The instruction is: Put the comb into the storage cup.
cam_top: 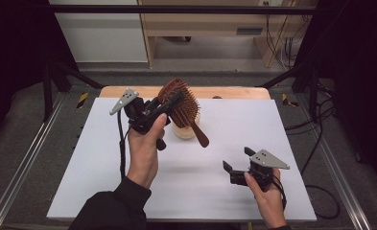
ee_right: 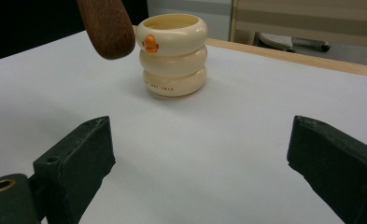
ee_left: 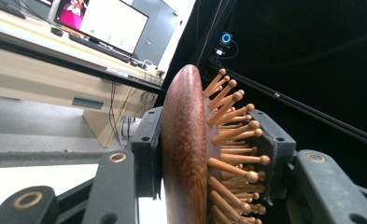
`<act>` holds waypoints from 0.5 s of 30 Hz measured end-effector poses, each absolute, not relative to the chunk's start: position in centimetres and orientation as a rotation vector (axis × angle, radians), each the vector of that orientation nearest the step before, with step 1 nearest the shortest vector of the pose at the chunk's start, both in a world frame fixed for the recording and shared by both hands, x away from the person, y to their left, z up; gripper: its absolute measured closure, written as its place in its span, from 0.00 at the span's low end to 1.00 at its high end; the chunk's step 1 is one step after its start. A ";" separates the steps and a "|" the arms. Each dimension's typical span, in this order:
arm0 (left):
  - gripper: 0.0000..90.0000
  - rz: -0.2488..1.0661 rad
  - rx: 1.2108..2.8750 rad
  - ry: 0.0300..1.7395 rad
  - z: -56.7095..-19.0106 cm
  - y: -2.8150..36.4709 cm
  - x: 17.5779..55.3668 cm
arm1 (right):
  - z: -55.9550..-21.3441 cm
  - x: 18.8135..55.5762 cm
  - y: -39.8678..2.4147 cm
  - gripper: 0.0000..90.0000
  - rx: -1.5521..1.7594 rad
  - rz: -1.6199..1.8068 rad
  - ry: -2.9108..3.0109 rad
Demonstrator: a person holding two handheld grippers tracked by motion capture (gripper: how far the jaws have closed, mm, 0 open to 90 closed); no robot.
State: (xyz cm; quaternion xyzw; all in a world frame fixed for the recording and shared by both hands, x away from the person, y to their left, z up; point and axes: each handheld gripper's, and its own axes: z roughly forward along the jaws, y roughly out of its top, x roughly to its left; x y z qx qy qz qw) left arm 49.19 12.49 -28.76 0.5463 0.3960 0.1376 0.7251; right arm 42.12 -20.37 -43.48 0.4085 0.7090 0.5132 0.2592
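Note:
My left gripper (cam_top: 169, 103) is shut on the head of a brown wooden hairbrush (cam_top: 182, 104), held up above the white table (cam_top: 128, 163). The brush handle (cam_top: 199, 134) slants down toward the front right, and its tip (ee_right: 107, 28) hangs near a cream ribbed cup (ee_right: 174, 53) with an orange duck face. In the left gripper view the brush head (ee_left: 186, 154) stands edge-on between the jaws, wooden bristles (ee_left: 232, 140) pointing right. The cup (cam_top: 185, 130) stands on the table under the brush. My right gripper (cam_top: 238, 160) rests low at the front right, open, facing the cup.
The white sheet covers a wooden tabletop whose far edge (cam_top: 234, 92) shows behind the cup. Beyond stand a wooden desk (cam_top: 210, 24) and cables (cam_top: 279, 48) on the floor. Metal rails (cam_top: 23, 163) run along both sides of the table.

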 end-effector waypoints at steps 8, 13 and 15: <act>0.57 0.330 1.182 0.886 -27.5 12.6 50.4 | -43.3 41.8 -21.0 0.08 1.110 1.403 1.904; 0.57 0.349 1.187 0.871 -26.7 13.0 50.9 | -43.6 42.1 -21.1 0.08 1.128 1.396 1.903; 0.57 0.362 1.196 0.864 -26.2 13.1 51.1 | -43.7 42.2 -21.2 0.08 1.126 1.391 1.909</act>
